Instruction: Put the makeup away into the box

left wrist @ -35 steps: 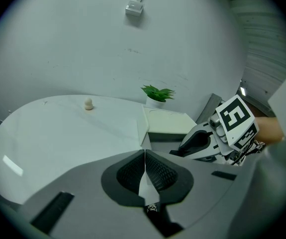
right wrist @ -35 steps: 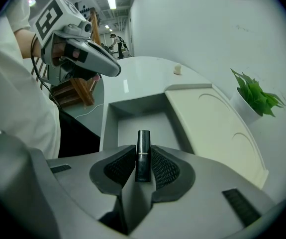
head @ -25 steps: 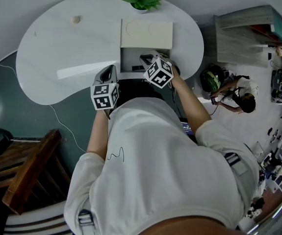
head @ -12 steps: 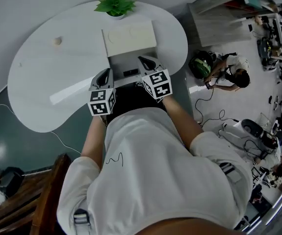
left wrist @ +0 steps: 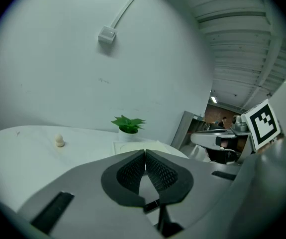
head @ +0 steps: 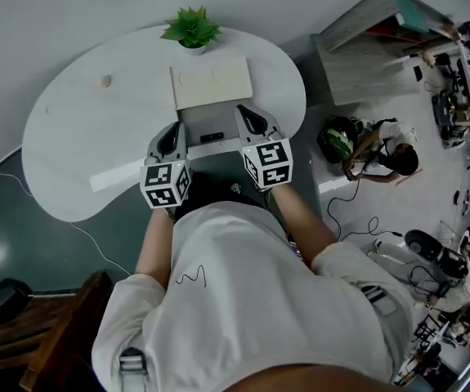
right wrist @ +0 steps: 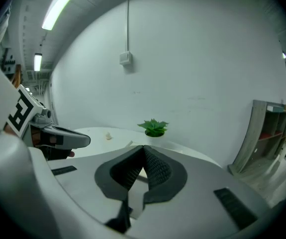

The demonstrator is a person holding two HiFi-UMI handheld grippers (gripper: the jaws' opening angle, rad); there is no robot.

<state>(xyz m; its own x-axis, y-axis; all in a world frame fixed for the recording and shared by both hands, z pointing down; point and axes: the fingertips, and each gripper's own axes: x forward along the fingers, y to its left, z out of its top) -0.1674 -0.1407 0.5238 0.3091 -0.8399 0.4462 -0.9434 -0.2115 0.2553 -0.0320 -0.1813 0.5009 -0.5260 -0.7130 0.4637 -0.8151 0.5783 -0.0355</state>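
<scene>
The box's cream lid [head: 212,82] lies flat behind its open grey tray [head: 200,121] near the white table's front edge. A small dark item [head: 211,137] lies in the tray. In the head view my left gripper [head: 172,129] is held above the tray's left side and my right gripper [head: 248,111] above its right side. Both point toward the wall. In the left gripper view the left gripper [left wrist: 144,154] is shut with its pads touching and nothing between them. The right gripper [right wrist: 143,150] is likewise shut and empty. The lid [left wrist: 133,146] shows just past the left jaws.
A potted green plant [head: 191,29] stands at the table's back edge behind the box. A small beige knob-like object [head: 104,81] sits at the table's left [left wrist: 59,141]. A white strip [head: 116,174] lies at the front left. A shelf unit [head: 365,47] and a crouching person [head: 386,155] are right.
Both grippers have lifted up and away from the box tray. The right gripper has rolled from tilted to upright. Both stayed shut and empty.
</scene>
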